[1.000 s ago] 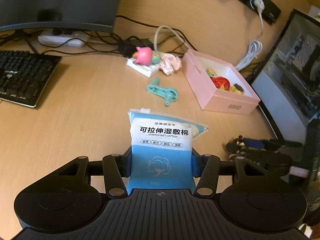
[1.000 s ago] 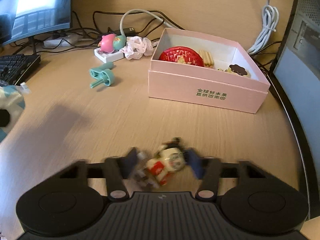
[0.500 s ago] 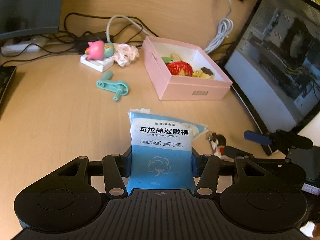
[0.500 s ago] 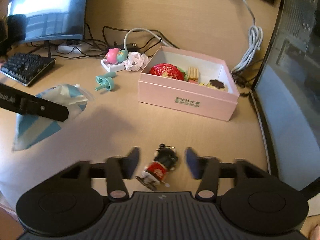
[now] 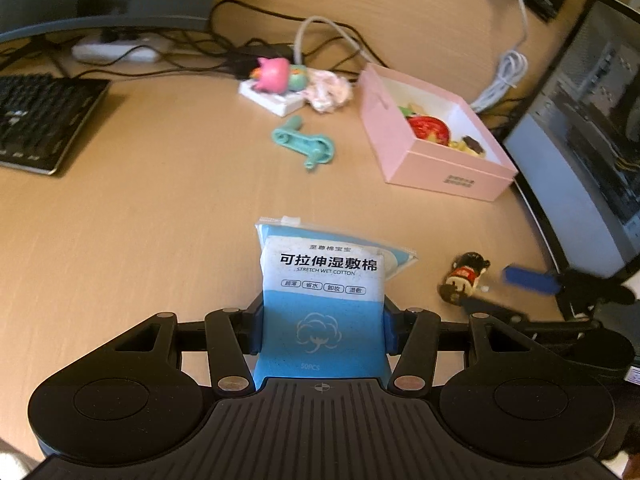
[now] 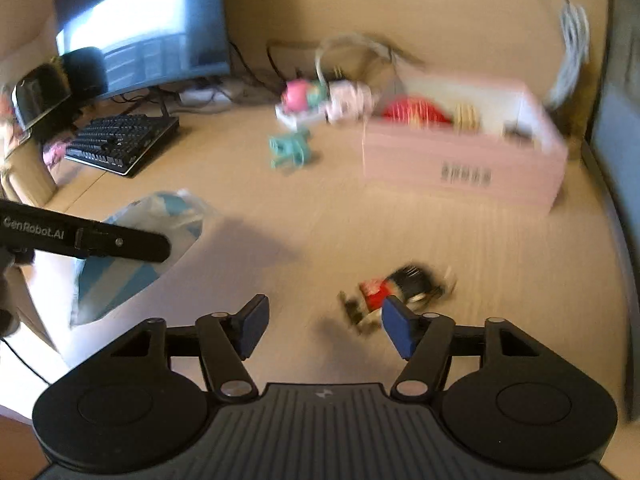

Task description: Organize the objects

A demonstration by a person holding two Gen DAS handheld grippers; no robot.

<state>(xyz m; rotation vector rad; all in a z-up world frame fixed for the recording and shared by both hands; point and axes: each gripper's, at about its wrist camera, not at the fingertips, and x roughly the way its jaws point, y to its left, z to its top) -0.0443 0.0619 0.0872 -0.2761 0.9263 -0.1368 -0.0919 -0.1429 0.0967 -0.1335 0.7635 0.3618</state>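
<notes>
The right gripper (image 6: 324,326) has just been opening and its blue pads now stand wide with nothing pressed between them. The small red-and-black toy figurine (image 6: 394,288), clamped a second ago, lies loose on the wooden desk (image 6: 400,232) just beyond the right pad, so it probably needs regrasping. The left gripper (image 5: 323,330) holds the blue-and-white cotton pad packet (image 5: 322,292), well short of the open pink cardboard box (image 5: 440,168).

A black keyboard (image 5: 38,120) lies on the wooden desk (image 5: 140,220) before a monitor (image 6: 140,28); cables (image 5: 248,52) trail behind.
</notes>
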